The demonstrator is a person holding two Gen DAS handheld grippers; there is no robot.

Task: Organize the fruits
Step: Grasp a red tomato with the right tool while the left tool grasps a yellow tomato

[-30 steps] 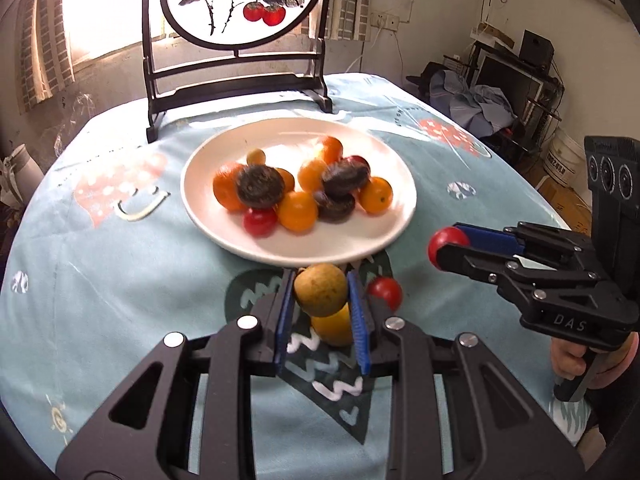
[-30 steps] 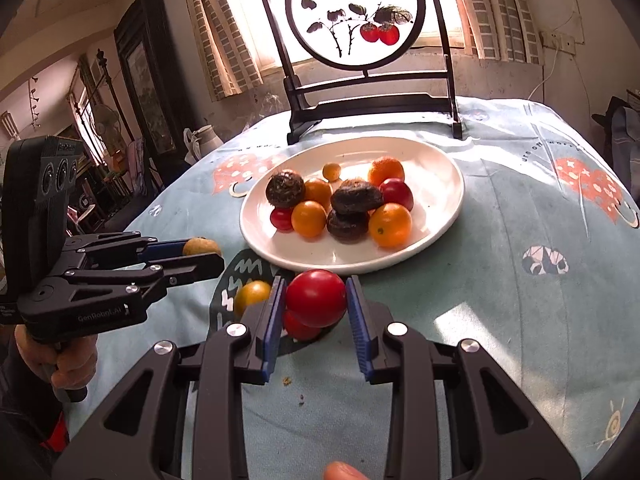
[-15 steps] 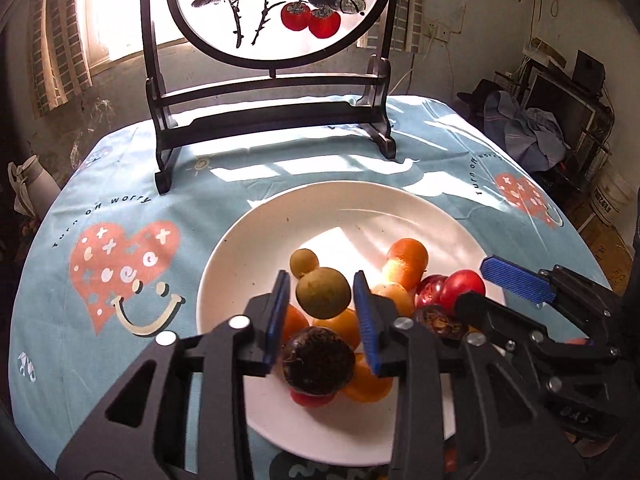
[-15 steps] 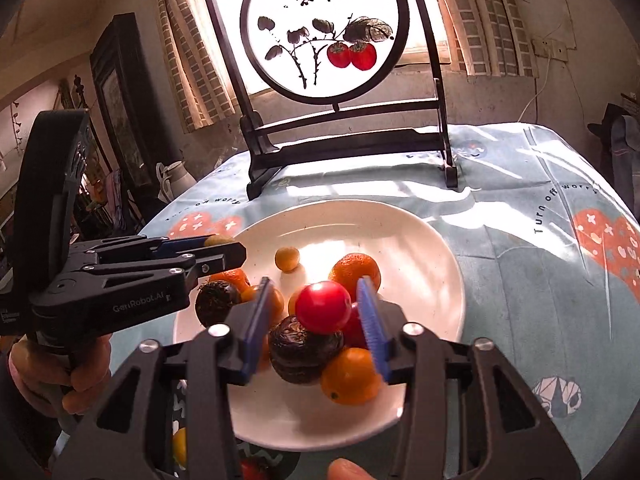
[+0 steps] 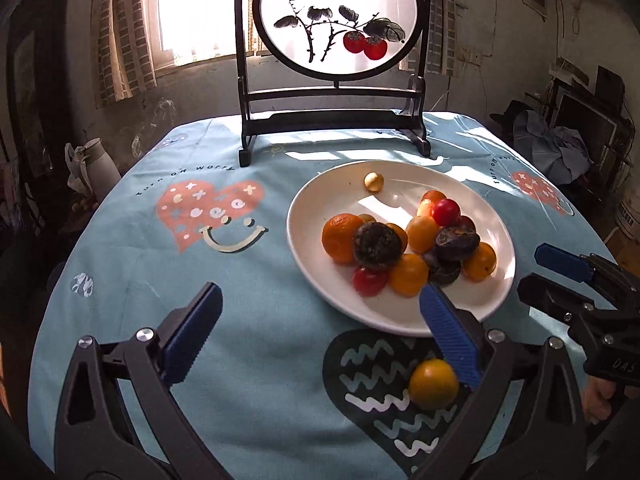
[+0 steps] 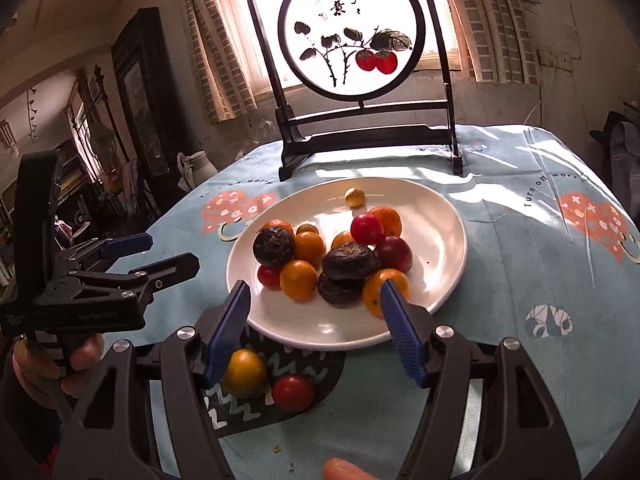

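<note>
Mostly the sorting looks done: the white plate (image 6: 448, 264) on the bench (image 5: 248, 400) already carries a heap of oranges, red tomatoes and dark fruits, with one small pale fruit (image 6: 354, 197) apart near its far rim. Left are a yellow fruit (image 6: 244, 373) and a red tomato (image 6: 293, 392), touching, on the cloth just before the plate. Both the left gripper (image 5: 320, 340) and the right gripper (image 6: 316, 332) hang with jaws spread wide, holding nothing.

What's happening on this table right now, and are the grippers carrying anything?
A person is sorting fruit onto the white oval plate with two handheld grippers. Both the left gripper and the right gripper have their jaws wide apart and hold nothing. Most fruit is piled on the plate. A yellow-orange round fruit and a small red tomato lie on the blue patterned tablecloth in front of the plate.
</note>
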